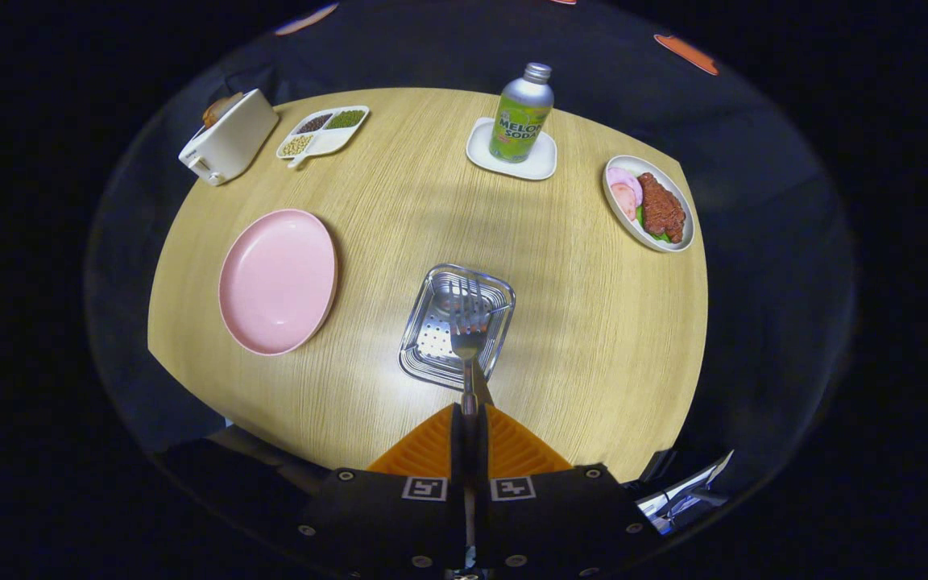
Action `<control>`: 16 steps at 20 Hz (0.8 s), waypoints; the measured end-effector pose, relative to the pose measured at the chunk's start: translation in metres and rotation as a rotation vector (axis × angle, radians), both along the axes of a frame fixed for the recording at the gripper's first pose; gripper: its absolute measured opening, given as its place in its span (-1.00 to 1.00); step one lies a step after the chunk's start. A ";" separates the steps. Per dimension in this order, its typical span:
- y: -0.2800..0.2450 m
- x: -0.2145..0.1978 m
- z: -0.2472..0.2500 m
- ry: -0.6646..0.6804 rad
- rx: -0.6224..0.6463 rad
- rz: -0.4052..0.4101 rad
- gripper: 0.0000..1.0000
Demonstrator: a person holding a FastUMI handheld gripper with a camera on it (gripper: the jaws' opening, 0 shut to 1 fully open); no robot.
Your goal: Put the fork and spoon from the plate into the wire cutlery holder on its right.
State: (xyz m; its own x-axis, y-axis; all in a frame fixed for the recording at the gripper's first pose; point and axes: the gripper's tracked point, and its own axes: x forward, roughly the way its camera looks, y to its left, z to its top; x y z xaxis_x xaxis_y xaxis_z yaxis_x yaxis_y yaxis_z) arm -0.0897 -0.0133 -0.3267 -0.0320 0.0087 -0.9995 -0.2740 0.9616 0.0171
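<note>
On the far left of the round wooden worktop (399, 201): one white toaster (229, 138) with bread in its slot, and just beside it a white divided dish (324, 132) with three kinds of beans or seeds.

Nearer, left of centre: pink plate (277, 280), bare, with no cutlery on it.

Centre, just ahead of the claw: wire cutlery holder (457, 326), a shiny metal basket with rounded corners and a perforated floor, seen from above, standing to the plate's right. Whether the spoon already lies inside cannot be told; the glare on the metal hides it.

Centre, near edge: claw (469, 409), fingers drawn together and clamped on the handle of the fork (468, 334). The fork points forward with its tines over the holder's opening; it appears to hang above the basket, not to rest in it, though its height is hard to judge.

Far side, centre right: green soda bottle (522, 114) upright on a small white square tray (512, 158).

Right: white oval plate (648, 203) with sliced meat and a green leaf.

Step in hand, as judged: delivering the fork to the holder. Next move calls for tipping or lowering the fork so that its head passes inside the wire rim, then parting the fingers only once the fork is well inside.
</note>
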 end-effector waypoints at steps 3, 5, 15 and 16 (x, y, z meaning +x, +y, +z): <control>0.004 -0.004 -0.004 0.080 0.022 -0.017 -0.89; 0.005 -0.005 -0.007 0.124 0.040 -0.044 -0.88; 0.008 0.038 0.001 -0.058 0.098 -0.192 -0.79; 0.014 0.045 0.009 -0.099 0.125 -0.210 -0.79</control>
State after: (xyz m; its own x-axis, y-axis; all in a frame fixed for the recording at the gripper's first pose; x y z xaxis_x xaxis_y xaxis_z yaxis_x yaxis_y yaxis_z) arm -0.0443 0.0002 -0.3173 0.0811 0.1281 -0.9884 -0.0750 0.9897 0.1221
